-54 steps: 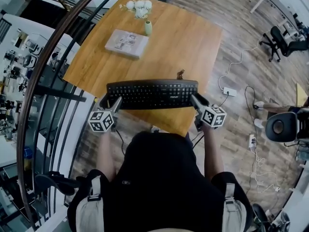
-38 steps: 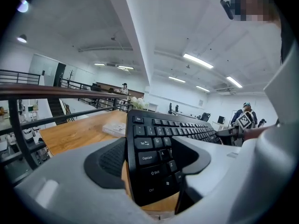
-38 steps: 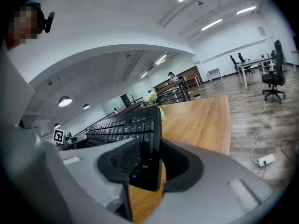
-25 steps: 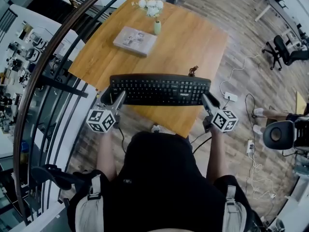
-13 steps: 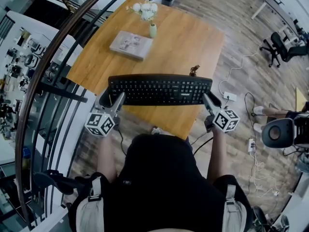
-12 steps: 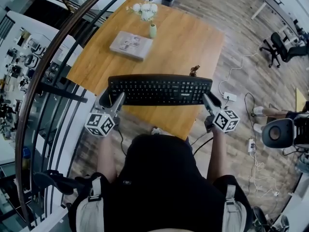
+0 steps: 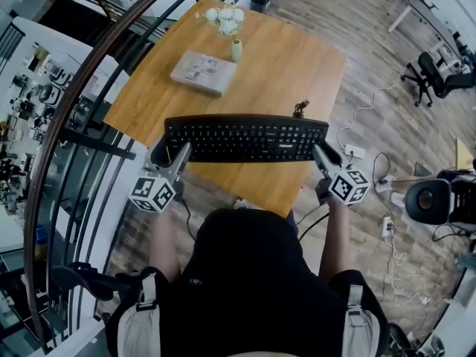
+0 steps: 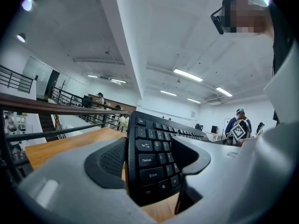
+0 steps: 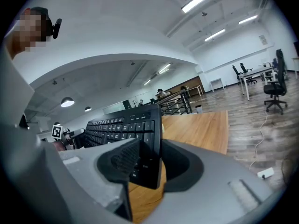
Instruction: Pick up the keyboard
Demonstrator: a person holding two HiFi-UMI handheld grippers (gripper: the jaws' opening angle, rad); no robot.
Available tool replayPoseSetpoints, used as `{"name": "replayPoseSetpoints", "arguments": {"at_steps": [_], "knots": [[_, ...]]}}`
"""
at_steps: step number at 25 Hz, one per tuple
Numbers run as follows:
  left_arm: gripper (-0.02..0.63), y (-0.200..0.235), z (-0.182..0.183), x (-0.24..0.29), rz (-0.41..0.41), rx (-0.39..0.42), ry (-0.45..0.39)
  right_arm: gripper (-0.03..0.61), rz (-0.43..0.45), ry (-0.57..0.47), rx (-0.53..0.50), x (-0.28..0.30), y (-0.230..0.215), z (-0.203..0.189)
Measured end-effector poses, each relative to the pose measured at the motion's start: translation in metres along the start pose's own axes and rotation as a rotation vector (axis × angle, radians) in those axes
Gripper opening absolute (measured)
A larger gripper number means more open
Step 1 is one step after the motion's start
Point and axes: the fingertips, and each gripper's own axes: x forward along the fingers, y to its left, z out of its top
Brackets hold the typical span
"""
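A black keyboard [image 7: 245,137] hangs level above the near part of the wooden table [image 7: 286,58], held at both ends. My left gripper [image 7: 169,153] is shut on its left end; in the left gripper view the keyboard [image 8: 152,146] stands on edge between the two pads, by the Ctrl and Shift keys. My right gripper [image 7: 321,155] is shut on its right end, and the right gripper view shows the keyboard [image 9: 124,125] with its edge clamped between the jaws. The marker cubes [image 7: 154,193] sit close to the person's body.
On the table's far half lie a flat book [image 7: 202,72], a small green vase [image 7: 236,49] with white flowers [image 7: 225,17] and a small dark figurine [image 7: 300,108]. A railing [image 7: 82,88] runs along the left. Cables and a power strip [image 7: 352,152] lie on the floor at the right.
Both grippers and the keyboard between them have risen a little above the table. The grip on each end is unchanged.
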Motion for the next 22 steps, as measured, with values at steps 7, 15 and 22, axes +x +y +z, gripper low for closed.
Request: {"name": "replayPoseSetpoints", "arguments": {"at_steps": [7,15,22], "knots": [[0.314,0.002,0.001,-0.003,0.003,0.000,-0.004,0.144,0.005,0.007,0.001,0.003,0.003,-0.001],[0.314,0.004,0.000,-0.006,0.008,-0.011,-0.011,0.143,0.009,0.014,-0.004,0.004,0.005,-0.002],[0.314,0.011,-0.002,-0.007,0.007,-0.015,-0.001,0.143,0.003,0.022,-0.001,0.009,0.008,-0.004]]}}
